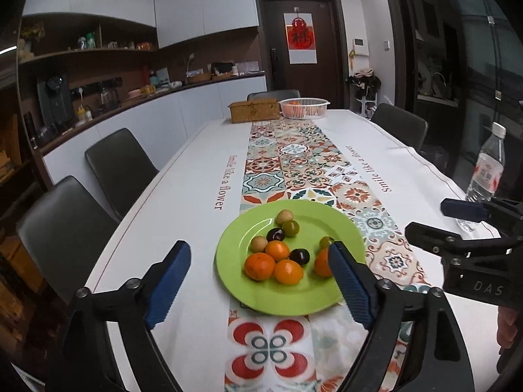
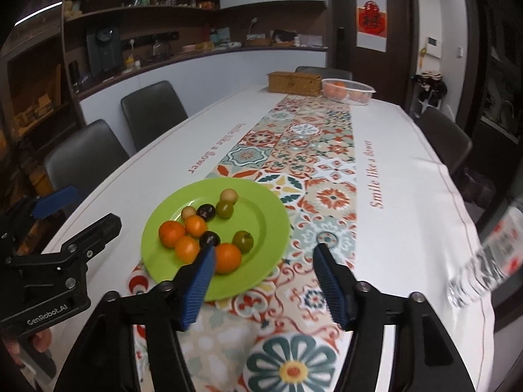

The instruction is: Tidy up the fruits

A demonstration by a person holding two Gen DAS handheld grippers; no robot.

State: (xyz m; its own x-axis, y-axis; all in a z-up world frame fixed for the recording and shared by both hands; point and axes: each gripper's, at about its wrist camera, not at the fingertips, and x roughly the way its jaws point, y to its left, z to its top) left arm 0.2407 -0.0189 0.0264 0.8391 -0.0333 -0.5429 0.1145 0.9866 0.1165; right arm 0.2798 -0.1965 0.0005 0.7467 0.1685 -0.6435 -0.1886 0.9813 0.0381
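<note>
My left gripper [image 1: 260, 281] has its blue pads spread wide with nothing pinched between them; the green plate [image 1: 243, 297] sits in the gap ahead, toward twelve o'clock from the jaws. On that plate I count four oranges [image 1: 260, 266], two dark plums [image 1: 275, 234], two green fruits [image 1: 290, 228] and two small tan ones [image 1: 283, 217], bunched near the plate's middle. One orange at the plate's three o'clock side is partly hidden behind my right-hand pad.

My right gripper [image 2: 263, 282] is also parted and empty. From its camera the plate lies toward eleven o'clock, and the left pad overlaps the plate's near rim, just beside the closest orange [image 2: 227, 257]; I cannot tell whether the pad touches anything. The patterned runner [image 2: 304, 150] shows between its fingers.

Far up the table at twelve o'clock sit a woven box [image 1: 254, 110] and a white basket [image 1: 304, 107] with orange fruit inside. A water bottle [image 1: 487, 166] stands at three o'clock, near the table edge.
</note>
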